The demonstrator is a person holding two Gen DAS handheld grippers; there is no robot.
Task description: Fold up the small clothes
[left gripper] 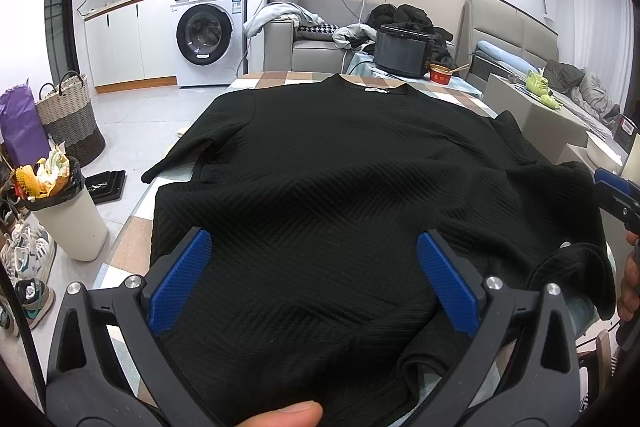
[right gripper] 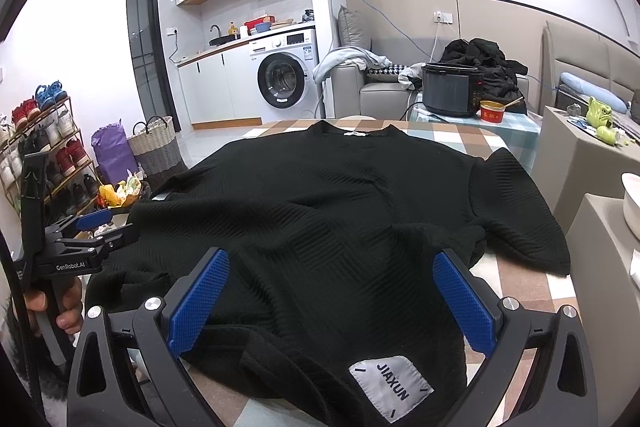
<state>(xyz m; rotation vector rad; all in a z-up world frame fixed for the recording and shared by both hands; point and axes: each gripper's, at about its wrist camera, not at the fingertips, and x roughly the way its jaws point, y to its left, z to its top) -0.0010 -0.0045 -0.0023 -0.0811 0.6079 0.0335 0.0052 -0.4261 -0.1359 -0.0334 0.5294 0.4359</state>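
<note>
Lying flat on a checked table (right gripper: 516, 279), a black sweater (right gripper: 320, 211) fills both views.

Around it is a pale room: sofa (left gripper: 304, 47), white washer (left gripper: 208, 35) under a counter, woven basket (left gripper: 72, 119), full bin (left gripper: 64, 211), shoe rack (right gripper: 44, 155), and a dark cooker (right gripper: 450, 93) past the table's far edge. The sweater is spread neck away, collar label (right gripper: 355, 133) showing, sleeves out to both sides, hem rumpled near the cameras; its knit is ribbed in chevron blocks, with a grey "JIAXUN" patch (right gripper: 390, 385) at the hem. The left gripper (left gripper: 314, 283) and right gripper (right gripper: 330, 301) hover over the hem, blue textured pads (left gripper: 180, 279) spread wide, holding nothing.
</note>
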